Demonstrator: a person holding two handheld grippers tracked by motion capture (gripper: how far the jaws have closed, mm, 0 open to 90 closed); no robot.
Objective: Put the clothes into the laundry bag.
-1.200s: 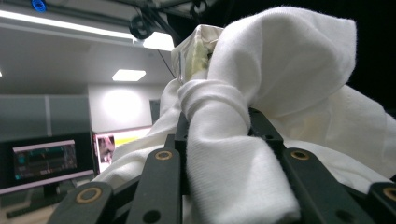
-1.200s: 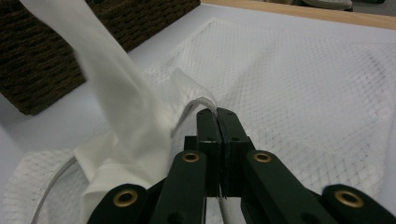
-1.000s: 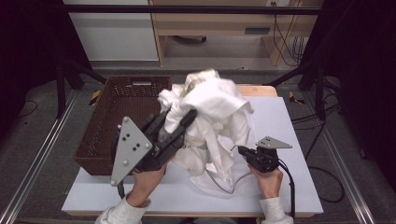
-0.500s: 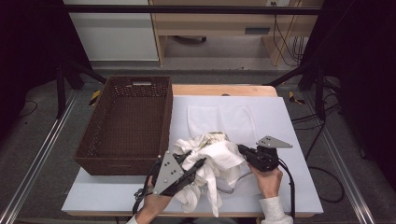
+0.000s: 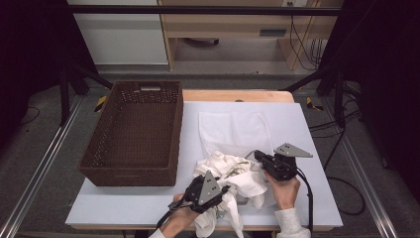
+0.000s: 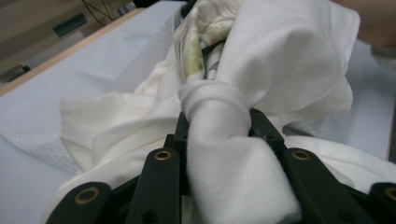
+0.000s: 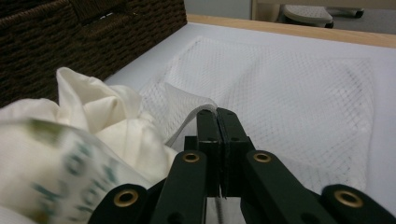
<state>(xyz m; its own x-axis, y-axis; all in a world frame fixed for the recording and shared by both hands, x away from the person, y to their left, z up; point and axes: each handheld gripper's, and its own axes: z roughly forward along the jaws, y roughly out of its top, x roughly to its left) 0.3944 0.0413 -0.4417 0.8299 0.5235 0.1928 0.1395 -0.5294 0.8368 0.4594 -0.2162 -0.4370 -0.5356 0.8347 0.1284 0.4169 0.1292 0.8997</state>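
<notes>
A bundle of white cloth (image 5: 233, 171) lies crumpled at the table's front, over the near edge of a flat white mesh bag (image 5: 235, 130). My left gripper (image 5: 222, 190) is low at the front edge, shut on a twisted bunch of the cloth (image 6: 261, 60) that fills the gap between its jaws (image 6: 217, 123). My right gripper (image 5: 258, 156) rests just right of the bundle, its jaws pressed together on the thin near edge of the mesh bag (image 7: 289, 88). In the right gripper view the cloth (image 7: 107, 121) bulges to the left of the gripper (image 7: 217, 114).
A dark brown wicker basket (image 5: 130, 173) stands on the left of the white table (image 5: 307, 124), its wall (image 7: 70, 42) close behind the cloth. A wooden strip runs along the table's far edge. Metal frame rails flank the table.
My left gripper has come down and toward the front edge with the cloth, which was held high over the table; the mesh bag beneath is now uncovered. The right gripper has stayed put.
</notes>
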